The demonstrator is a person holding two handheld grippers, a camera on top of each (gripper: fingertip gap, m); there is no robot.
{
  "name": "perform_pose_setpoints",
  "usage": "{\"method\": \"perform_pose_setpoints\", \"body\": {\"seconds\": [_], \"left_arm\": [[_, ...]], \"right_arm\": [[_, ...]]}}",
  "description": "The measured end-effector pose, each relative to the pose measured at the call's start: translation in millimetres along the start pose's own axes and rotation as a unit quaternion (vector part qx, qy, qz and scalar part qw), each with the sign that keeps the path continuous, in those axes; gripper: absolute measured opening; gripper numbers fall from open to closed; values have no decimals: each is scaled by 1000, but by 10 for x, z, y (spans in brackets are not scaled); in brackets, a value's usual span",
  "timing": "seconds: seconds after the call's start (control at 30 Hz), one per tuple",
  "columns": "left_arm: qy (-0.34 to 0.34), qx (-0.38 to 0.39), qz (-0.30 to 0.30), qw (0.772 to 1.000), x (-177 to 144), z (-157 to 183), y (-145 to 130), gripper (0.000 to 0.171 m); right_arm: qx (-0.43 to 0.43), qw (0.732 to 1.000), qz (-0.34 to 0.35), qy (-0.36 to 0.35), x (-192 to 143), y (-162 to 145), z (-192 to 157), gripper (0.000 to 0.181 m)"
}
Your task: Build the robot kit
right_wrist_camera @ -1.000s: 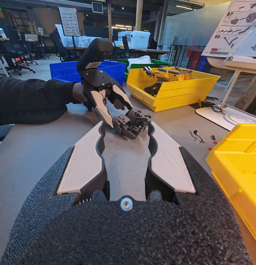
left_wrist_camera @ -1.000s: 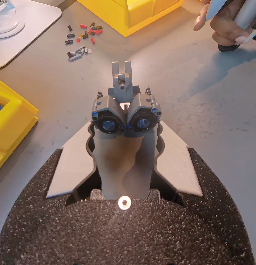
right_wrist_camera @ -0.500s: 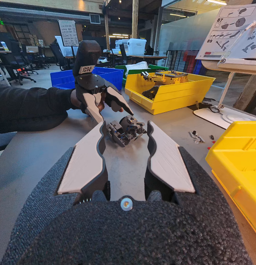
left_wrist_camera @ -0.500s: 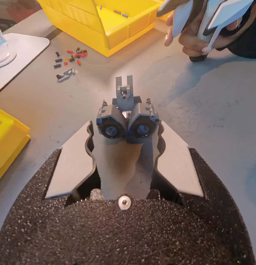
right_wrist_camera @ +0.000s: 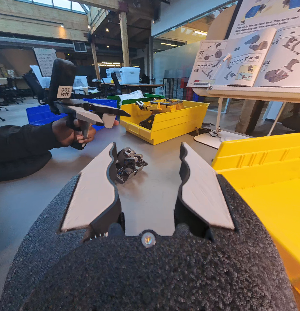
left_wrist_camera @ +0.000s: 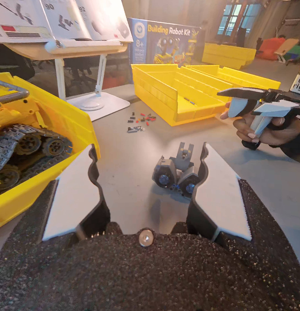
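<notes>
A small grey brick-built head with two blue-centred round eyes point(left_wrist_camera: 175, 173) lies on the grey table. It also shows in the right wrist view point(right_wrist_camera: 129, 165). My left gripper point(left_wrist_camera: 147, 148) is open and empty; the head lies between its fingers, close to the right finger point(left_wrist_camera: 218, 190). My right gripper point(right_wrist_camera: 147, 146) is open and empty; the head lies just inside its left finger point(right_wrist_camera: 93, 190). Each gripper shows in the other's view, raised above the table in a hand: the right one point(left_wrist_camera: 257, 107), the left one point(right_wrist_camera: 93, 112).
A yellow bin point(left_wrist_camera: 65, 121) holding a yellow tracked model point(left_wrist_camera: 26, 144) stands at left. Low yellow trays point(left_wrist_camera: 188, 94) stand behind, with small loose pieces point(left_wrist_camera: 141, 120) before them. A white stand point(left_wrist_camera: 97, 104) carries an open instruction booklet point(right_wrist_camera: 246, 62). A kit box point(left_wrist_camera: 164, 40) is behind.
Both grippers have lifted and pulled back from the head and opened wider. The left gripper let go of the head, which now lies free on the table.
</notes>
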State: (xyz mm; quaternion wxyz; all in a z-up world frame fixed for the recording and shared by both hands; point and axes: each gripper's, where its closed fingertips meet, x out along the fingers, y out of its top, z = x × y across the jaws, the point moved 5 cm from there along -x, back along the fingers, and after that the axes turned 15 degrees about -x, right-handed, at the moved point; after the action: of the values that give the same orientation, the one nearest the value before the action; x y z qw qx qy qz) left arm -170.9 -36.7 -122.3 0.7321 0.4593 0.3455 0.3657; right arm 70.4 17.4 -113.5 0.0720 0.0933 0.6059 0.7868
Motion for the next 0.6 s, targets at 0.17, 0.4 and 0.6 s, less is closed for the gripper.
{"method": "perform_pose_setpoints", "body": {"seconds": [0.17,0.4,0.6], "left_arm": [[8,-9,39,999,-96,-13,88,95],[11,7,106,994,-255,-16,220,27],[36,32,113,992,-277,18,239,0]], "right_arm": [[6,1000,-3,-21,-29,-25,88,71],[-5,999,-26,-40,-13,-100,136,68],[-1,998,-27,-61,-29,-112,210,43]]}}
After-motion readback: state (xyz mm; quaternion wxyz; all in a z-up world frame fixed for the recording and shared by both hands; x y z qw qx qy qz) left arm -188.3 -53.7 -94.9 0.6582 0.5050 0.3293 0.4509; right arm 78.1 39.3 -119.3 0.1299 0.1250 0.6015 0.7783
